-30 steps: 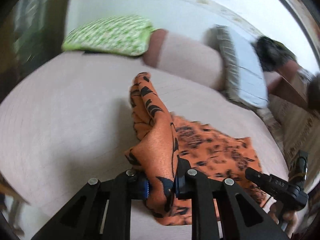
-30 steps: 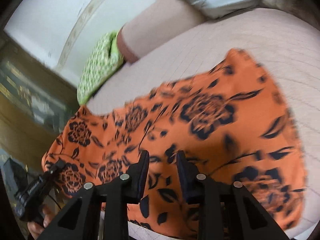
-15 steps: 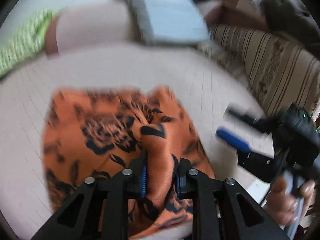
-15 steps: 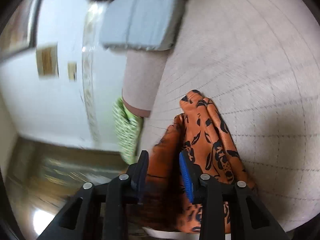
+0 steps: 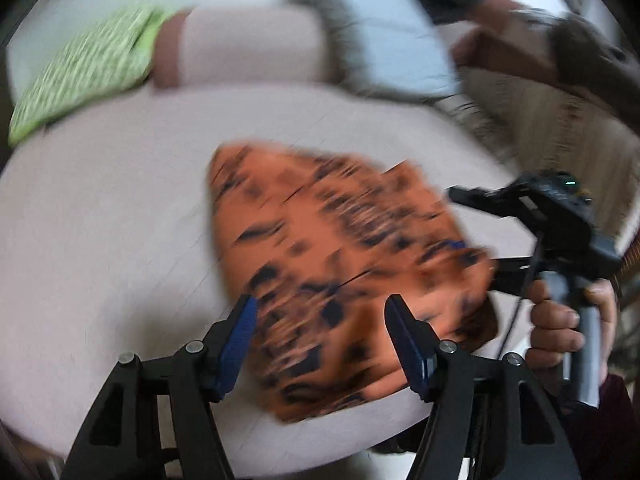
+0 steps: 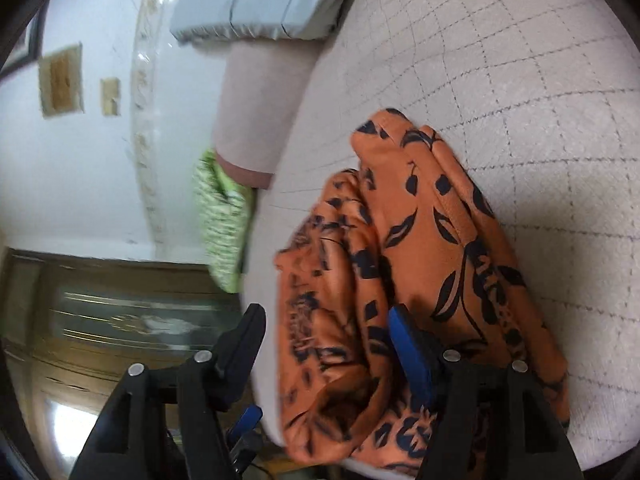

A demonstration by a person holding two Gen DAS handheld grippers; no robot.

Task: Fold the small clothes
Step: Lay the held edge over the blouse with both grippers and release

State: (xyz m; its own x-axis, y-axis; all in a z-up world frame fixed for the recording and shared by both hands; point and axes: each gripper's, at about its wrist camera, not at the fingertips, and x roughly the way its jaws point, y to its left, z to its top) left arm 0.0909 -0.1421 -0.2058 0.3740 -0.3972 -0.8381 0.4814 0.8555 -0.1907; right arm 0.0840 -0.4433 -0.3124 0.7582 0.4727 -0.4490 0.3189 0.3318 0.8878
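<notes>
Both sets of jaws are opening now, and the orange flowered garment (image 5: 344, 280) lies folded in layers on the bed (image 5: 100, 240), right at its near edge. The left gripper (image 5: 320, 336) hangs over it, pads spread clear of the cloth. The right gripper (image 6: 326, 344) straddles a bunched fold without pressing on it. A hand (image 5: 560, 320) grips that tool's handle beside the bed.

The left wrist view is smeared by motion — the orange floral garment (image 5: 336, 280) shows only streaks for its print. Beyond the garment, the green pillow (image 5: 88, 76) and grey cushion (image 5: 384, 40) blur too — no detail.
</notes>
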